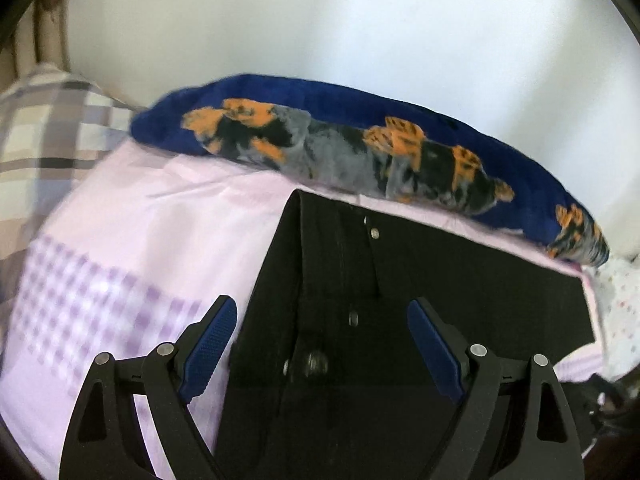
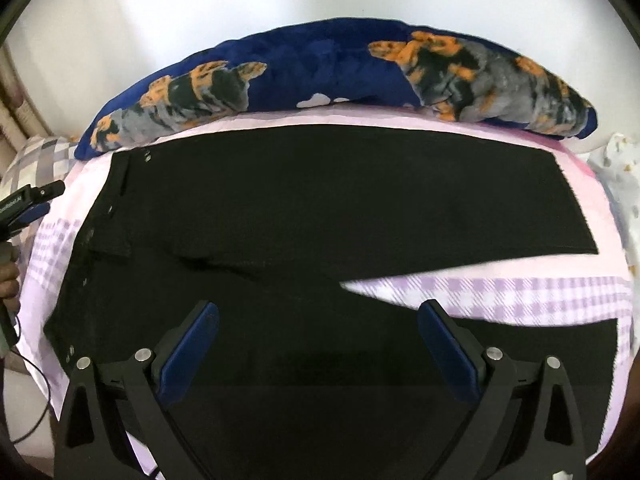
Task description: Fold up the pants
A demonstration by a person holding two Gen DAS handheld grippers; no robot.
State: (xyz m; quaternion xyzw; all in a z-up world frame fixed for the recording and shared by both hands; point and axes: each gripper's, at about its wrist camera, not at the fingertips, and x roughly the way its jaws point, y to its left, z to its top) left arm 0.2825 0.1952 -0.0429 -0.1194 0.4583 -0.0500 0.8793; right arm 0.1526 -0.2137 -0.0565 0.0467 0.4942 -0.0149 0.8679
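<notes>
While spread flat on the bed sheet point(image 1: 132, 216), black pants point(image 1: 400, 280) fill the lower middle of the left wrist view, waistband end toward the camera, metal buttons along the fly visible.

Left wrist view:
- Left gripper point(image 1: 322, 322): fingers point(image 1: 214, 338) spread wide, nothing between the pads, poised above the waistband; whether touching the cloth, cannot tell.
- Blue dog-print blanket point(image 1: 360, 120): rolled along the far edge of the bed, just beyond the pants.
- Plaid pillow point(image 1: 48, 128): at far left, apart from the pants.
- Picture smeared, so fine detail uncertain.

Right wrist view:
- Pants point(image 2: 320, 200): laid crosswise, waistband at left, two legs running right and parted in a narrow V that bares the checked sheet point(image 2: 500, 292).
- Right gripper point(image 2: 318, 326): fingers point(image 2: 188, 348) wide apart, holding nothing, over the nearer leg.
- Left gripper point(image 2: 28, 204): seen at the left edge beside the waistband, held by a hand point(image 2: 8, 280).

Step judged: approach to first grasp; fold not begun.

Risks judged:
- Pinching the sheet together with the trouser cloth, from closing too deep into soft bedding.
- Catching one layer only, leaving the under layer behind and the fold skewed.
- Uneven lift between the two grippers, dragging the legs further apart.
- Far leg brushing the blanket and bunching.
</notes>
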